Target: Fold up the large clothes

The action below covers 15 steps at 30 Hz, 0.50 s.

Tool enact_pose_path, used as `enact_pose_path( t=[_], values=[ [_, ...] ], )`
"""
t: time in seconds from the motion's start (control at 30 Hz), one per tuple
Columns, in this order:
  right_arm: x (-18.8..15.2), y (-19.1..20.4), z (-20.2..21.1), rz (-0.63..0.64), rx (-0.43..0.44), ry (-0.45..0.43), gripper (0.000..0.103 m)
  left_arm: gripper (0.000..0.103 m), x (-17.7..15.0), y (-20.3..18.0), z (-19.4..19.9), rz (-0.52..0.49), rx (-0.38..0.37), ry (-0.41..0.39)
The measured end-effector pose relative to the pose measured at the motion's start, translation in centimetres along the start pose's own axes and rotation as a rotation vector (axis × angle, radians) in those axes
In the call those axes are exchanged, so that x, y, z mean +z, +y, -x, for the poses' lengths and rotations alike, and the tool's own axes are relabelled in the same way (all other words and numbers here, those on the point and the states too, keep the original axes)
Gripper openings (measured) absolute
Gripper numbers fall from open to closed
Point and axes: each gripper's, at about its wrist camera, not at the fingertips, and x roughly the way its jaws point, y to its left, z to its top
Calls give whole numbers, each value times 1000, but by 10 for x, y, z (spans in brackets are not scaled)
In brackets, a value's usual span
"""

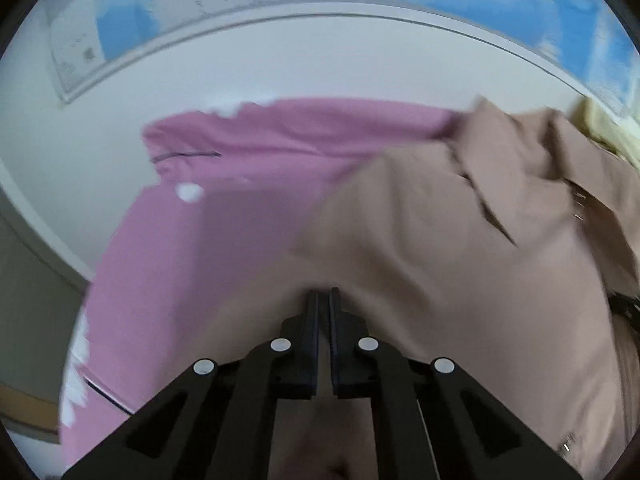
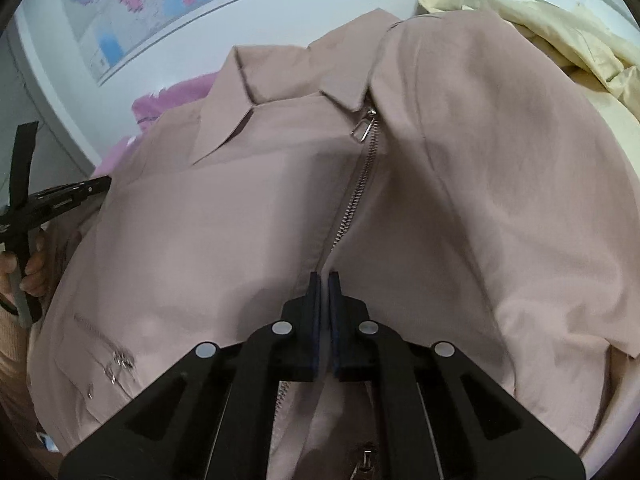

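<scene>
Beige cotton-like fabric is filling most of both views: a large zip-front jacket (image 2: 224, 216) is lying spread, front side up, over a white surface (image 1: 280, 68), and everything else is sitting around it. Beyond the jacket's collar, a world map (image 2: 132, 4) is covering the white surface at the far side. A pink garment (image 1: 208, 208) is spreading out from under the jacket's left side, flat and partly covered by it. A pale yellow garment (image 2: 560, 36) is lying crumpled past the jacket's right shoulder, touching it. On the jacket itself, the collar (image 2: 240, 108) is lying open and flat, and the metal zipper (image 2: 356, 196) is running down the middle of the chest with its silver pull (image 2: 364, 126) resting just below the collar. The right gripper (image 2: 324, 280) is sitting on the jacket's centre line, just below the visible zipper teeth, its 2 jaws pressed together; fabric seems to be caught between them, though the pinch is hard to make out. The left gripper (image 1: 323, 295) is pressing down on the jacket's left edge, close to the pink garment, its jaws likewise clenched; blur is hiding whether cloth is caught. A person's hand (image 2: 32, 264) is showing at the jacket's left side in the right wrist view, holding that left gripper.
</scene>
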Motion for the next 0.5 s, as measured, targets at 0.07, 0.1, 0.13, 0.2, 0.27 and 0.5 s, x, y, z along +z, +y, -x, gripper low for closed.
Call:
enact_pose_path(
  t=[0.07,0.1,0.13,0.2,0.27,0.5],
  values=[
    [6,-5,-3,-47,14,-19,4,3,8,8,-9,26,16,12],
    [8,-6,-4,-65,21,-22,4,3,10,12,-11,37,21,14],
    [10,-9,-7,-91,21,-28,4,4,12,17,-11,54,6,13],
    [9,-13,-8,-116,24,-34,4,6,9,21,-3,65,-43,9],
    [7,-16,-7,-119,14,-39,4,22,-1,19,13,33,-77,-8],
    [1,-12,-1,-110,15,-28,25,61,-69,-5,66,-121,-226,4]
  ],
)
